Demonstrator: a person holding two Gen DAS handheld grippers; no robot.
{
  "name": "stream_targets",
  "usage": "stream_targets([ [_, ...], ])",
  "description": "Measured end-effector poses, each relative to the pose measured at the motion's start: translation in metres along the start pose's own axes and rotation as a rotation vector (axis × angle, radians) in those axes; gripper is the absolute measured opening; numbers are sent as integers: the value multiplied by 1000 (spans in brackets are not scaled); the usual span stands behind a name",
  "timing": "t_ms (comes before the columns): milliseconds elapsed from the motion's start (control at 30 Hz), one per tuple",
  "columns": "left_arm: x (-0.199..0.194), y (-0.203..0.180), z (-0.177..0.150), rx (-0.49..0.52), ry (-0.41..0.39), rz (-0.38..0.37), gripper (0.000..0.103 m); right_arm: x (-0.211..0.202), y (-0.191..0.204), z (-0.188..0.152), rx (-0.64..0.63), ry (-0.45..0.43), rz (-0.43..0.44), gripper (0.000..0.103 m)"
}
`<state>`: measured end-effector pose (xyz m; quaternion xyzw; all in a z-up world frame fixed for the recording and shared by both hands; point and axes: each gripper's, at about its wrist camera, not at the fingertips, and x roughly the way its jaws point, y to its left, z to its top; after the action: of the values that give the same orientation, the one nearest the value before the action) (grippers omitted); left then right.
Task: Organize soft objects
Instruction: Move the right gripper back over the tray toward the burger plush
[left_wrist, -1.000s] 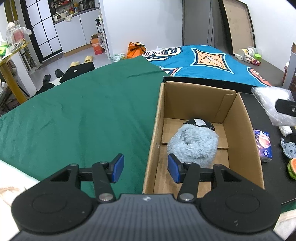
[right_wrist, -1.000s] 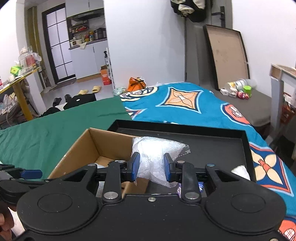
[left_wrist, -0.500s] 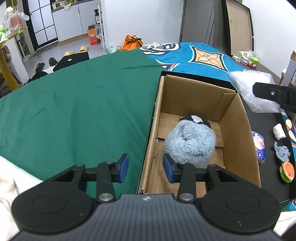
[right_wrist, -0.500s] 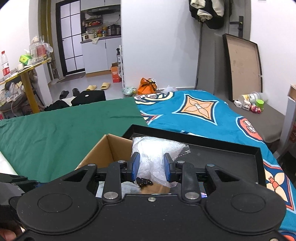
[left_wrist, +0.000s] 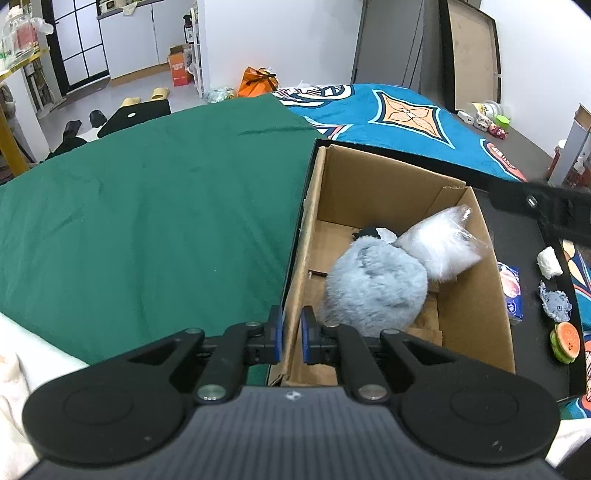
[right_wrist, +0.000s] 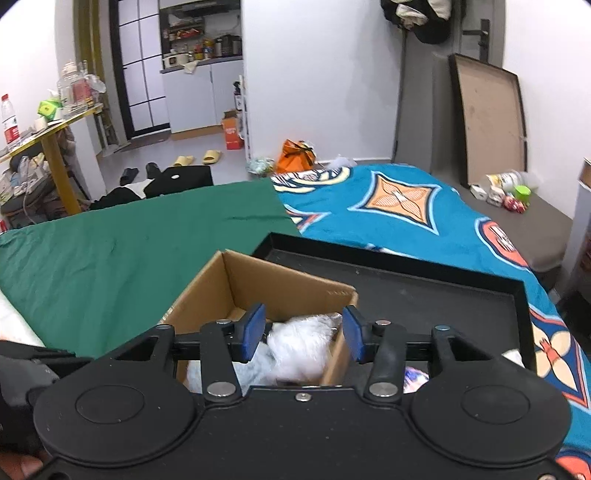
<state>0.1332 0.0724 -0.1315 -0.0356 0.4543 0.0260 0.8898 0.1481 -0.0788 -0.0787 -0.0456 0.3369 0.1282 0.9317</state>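
Note:
A cardboard box (left_wrist: 384, 188) stands in a black tray (left_wrist: 546, 280). Inside it lie a fluffy grey-blue plush (left_wrist: 373, 284) and a white stuffing bag in clear plastic (left_wrist: 439, 243), leaning against the right wall. My left gripper (left_wrist: 291, 334) is shut on the box's left wall at its near corner. My right gripper (right_wrist: 303, 334) is open and empty, above the box (right_wrist: 273, 284), with the white bag (right_wrist: 299, 347) below its fingers. It shows as a dark shape at the right of the left wrist view (left_wrist: 554, 210).
Right of the box on the tray lie a tissue pack (left_wrist: 511, 291), a white roll (left_wrist: 550, 262), a grey scrap (left_wrist: 556, 302) and a burger toy (left_wrist: 565, 341). A green cloth (left_wrist: 147, 221) covers the left; a blue patterned cloth (right_wrist: 399, 214) lies beyond.
My right gripper opened and let go of the white bag, which dropped into the box beside the plush. My left gripper closed on the box's left wall.

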Motion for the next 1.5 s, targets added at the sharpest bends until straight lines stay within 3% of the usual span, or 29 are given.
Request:
stream_targets([
  [1033,-12,-16,-2,73,-38,56,14,-20,-86,-54,155,112,-143,61],
  [1200,-12,-19,-1,81,-36,77,18,-20,-97,-64,178,136,-155,64],
  [1500,-12,-25,-2,109,-39,135,39,-11,-115,-83,227,182,-182,71],
])
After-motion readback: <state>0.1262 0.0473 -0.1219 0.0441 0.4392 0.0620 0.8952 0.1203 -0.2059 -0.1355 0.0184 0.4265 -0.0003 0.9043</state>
